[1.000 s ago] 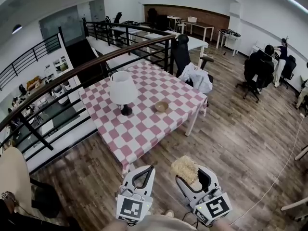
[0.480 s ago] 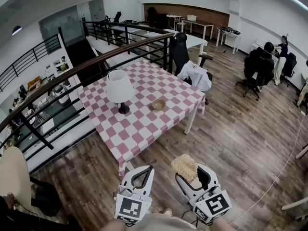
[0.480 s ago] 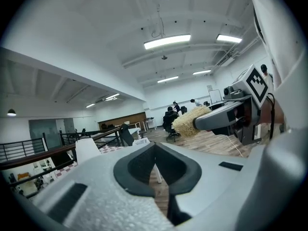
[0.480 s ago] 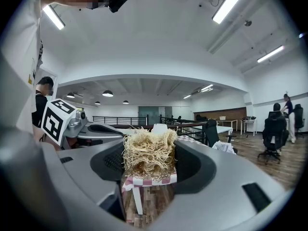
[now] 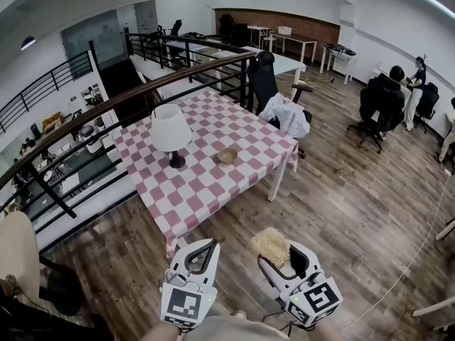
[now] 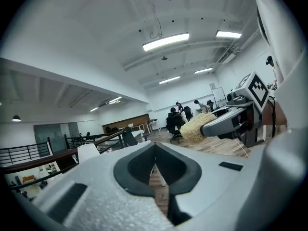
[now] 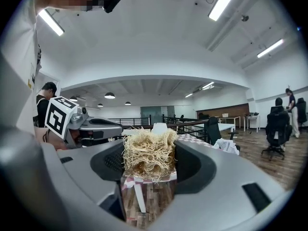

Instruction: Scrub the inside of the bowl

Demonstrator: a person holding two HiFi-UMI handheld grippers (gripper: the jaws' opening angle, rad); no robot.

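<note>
Bowl (image 5: 227,155) sits on the checked table (image 5: 201,190), well away from both tools and out near the middle of the cloth. It stands upright, a little to the right of the lamp (image 5: 170,135) and clear of it. From my head view it is too small for me to tell whether anything lies inside.

My right hand-held gripper (image 5: 279,256) hangs low over the wooden floor (image 5: 341,204), short of the table's near corner. It is pinching the scrubber (image 5: 270,245), a pale straw-coloured tangle of fibres. In the right gripper view the scrubber (image 7: 148,153) fills the gap between the two jaws and bulges above them, and both jaws bear on its sides.

My left hand-held gripper (image 5: 208,244) hangs just beside the right one, at about the same height, also over the floor. In the left gripper view its jaws are pressed together at the tips with nothing between them, and only a thin slit shows behind.

A chair (image 5: 264,77) with a white cloth (image 5: 286,114) draped on it stands at the table's far side.
</note>
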